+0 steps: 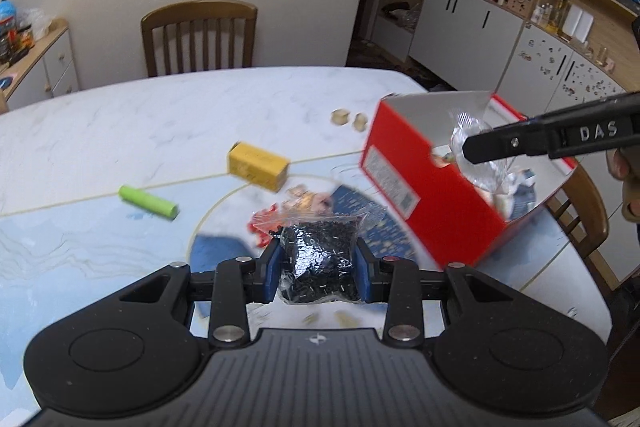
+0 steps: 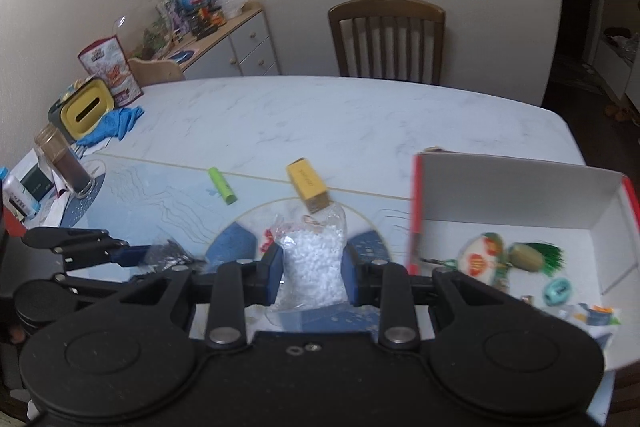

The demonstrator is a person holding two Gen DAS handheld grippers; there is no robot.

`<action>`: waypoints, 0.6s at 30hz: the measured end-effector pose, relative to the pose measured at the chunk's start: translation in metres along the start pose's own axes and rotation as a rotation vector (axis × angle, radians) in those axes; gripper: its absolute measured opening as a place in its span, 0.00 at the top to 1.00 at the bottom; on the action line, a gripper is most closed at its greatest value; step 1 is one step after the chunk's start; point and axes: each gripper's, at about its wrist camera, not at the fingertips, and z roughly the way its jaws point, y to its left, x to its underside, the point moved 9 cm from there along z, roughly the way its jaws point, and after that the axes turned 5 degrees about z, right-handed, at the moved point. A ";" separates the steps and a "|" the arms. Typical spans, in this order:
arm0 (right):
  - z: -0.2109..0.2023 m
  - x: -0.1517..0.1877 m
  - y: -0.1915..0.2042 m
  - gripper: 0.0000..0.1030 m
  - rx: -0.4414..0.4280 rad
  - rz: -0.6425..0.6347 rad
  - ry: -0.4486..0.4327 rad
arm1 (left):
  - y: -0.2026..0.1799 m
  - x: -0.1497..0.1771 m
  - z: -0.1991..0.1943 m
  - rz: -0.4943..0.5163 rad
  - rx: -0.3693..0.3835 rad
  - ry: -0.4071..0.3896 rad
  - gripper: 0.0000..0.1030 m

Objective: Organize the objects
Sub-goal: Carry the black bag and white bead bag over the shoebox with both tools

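My left gripper (image 1: 318, 267) is shut on a clear bag of black beads (image 1: 316, 259), held above the table; it also shows at the left of the right wrist view (image 2: 160, 255). My right gripper (image 2: 310, 267) is shut on a clear bag of white beads (image 2: 314, 263), held left of the red box (image 2: 520, 195); in the left wrist view its fingers (image 1: 520, 141) hold that bag (image 1: 476, 151) over the red box (image 1: 424, 195). The box holds several small trinkets (image 2: 516, 259). A yellow box (image 1: 258, 167) and a green tube (image 1: 148, 203) lie on the table.
More small bags (image 1: 296, 211) lie on the blue round mat (image 1: 220, 251). Two small beige pieces (image 1: 348, 119) lie behind the red box. A wooden chair (image 1: 198, 39) stands at the far side. A glass jar (image 2: 64, 167), a yellow container (image 2: 86, 113) and a blue cloth (image 2: 116, 125) sit at the table's left.
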 end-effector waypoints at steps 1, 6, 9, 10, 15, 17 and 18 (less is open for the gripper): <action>-0.004 0.000 -0.006 0.72 0.005 0.004 -0.006 | -0.006 -0.004 0.000 0.003 0.002 -0.003 0.66; -0.025 0.002 -0.038 0.72 0.021 0.022 -0.027 | -0.037 -0.021 0.005 0.023 0.016 -0.009 0.66; -0.036 0.002 -0.060 0.72 0.037 0.033 -0.042 | -0.058 -0.031 0.011 0.041 0.027 -0.010 0.66; -0.040 0.002 -0.069 0.72 0.047 0.040 -0.048 | -0.065 -0.033 0.014 0.046 0.031 -0.010 0.66; -0.059 0.000 -0.116 0.72 0.084 0.073 -0.066 | -0.096 -0.044 0.028 0.082 0.043 -0.006 0.66; -0.066 0.001 -0.133 0.71 0.099 0.081 -0.071 | -0.107 -0.049 0.035 0.088 0.046 -0.002 0.66; -0.069 0.002 -0.142 0.71 0.104 0.085 -0.074 | -0.112 -0.050 0.038 0.091 0.048 0.001 0.66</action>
